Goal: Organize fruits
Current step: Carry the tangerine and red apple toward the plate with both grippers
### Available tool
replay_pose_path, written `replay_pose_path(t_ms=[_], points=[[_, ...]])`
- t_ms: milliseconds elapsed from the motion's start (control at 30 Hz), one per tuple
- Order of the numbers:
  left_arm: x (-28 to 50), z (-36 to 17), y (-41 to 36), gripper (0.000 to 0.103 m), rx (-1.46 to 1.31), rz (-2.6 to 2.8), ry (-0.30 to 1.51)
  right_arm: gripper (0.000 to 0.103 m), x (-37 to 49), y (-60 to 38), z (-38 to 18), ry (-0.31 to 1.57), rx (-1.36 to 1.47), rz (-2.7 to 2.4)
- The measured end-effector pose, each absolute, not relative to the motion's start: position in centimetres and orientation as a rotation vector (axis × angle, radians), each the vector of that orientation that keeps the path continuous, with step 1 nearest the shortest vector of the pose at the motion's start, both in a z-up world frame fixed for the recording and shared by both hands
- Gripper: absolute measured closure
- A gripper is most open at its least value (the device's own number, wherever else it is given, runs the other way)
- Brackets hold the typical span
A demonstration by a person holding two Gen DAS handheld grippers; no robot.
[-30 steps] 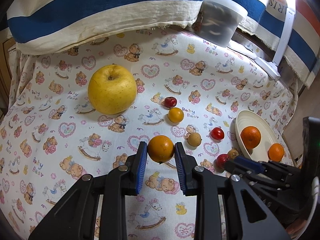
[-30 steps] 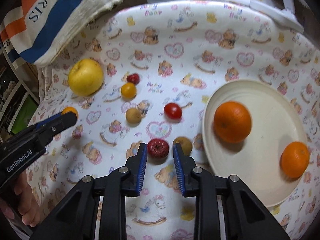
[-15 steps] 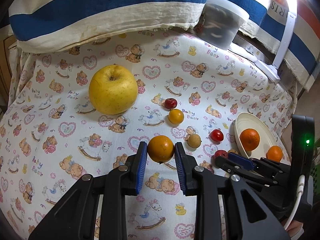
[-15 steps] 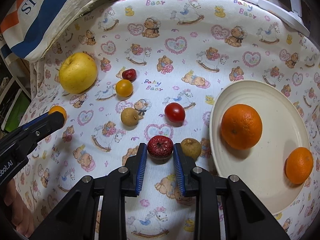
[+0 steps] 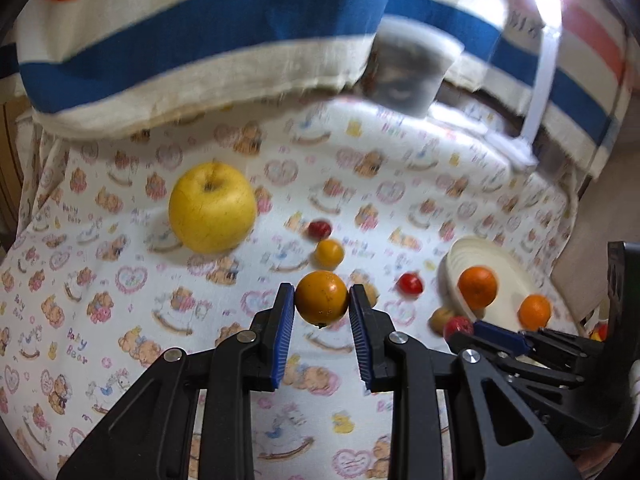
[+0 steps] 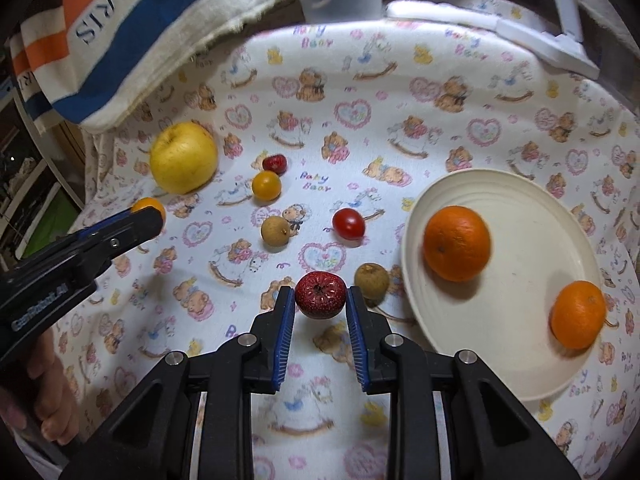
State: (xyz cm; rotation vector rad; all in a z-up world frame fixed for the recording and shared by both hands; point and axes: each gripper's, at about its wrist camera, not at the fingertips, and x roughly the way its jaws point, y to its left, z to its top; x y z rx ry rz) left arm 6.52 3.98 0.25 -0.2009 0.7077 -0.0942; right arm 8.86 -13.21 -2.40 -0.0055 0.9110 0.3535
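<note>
- Bear-print cloth (image 6: 360, 92) spread flat underneath.
- Striped towel (image 6: 120, 28), blue, orange and cream, draped at back.
- Clear tub (image 5: 412, 72) behind.
- White lamp base (image 6: 556, 40) at far right.

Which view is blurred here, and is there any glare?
Left wrist view: cloth and striped towel smeared by motion blur, held orange fruit sharp, lamp glare top right. Right wrist view: mostly sharp, with the large orange slightly soft and a bright patch at top.

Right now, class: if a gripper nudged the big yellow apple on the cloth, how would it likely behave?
The yellow apple is round, so it would probably roll. It is the largest fruit, likely the heaviest. Its smooth skin may slip.
</note>
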Motion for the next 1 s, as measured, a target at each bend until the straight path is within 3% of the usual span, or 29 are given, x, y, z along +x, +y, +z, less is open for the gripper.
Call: replay_pose_path(t_ms=[367,1000], points=[[2.7,3.2,-0.4,0.076,-0.094,-0.252,0.484,0.076,5.3,-20.1,2.9,0.784,0.06,0.334],[8.2,-0.1,-13.5,0.076,0.073,-0.452,0.793,0.076,7.6,-28.4,-3.1,0.912,0.158,0.258]])
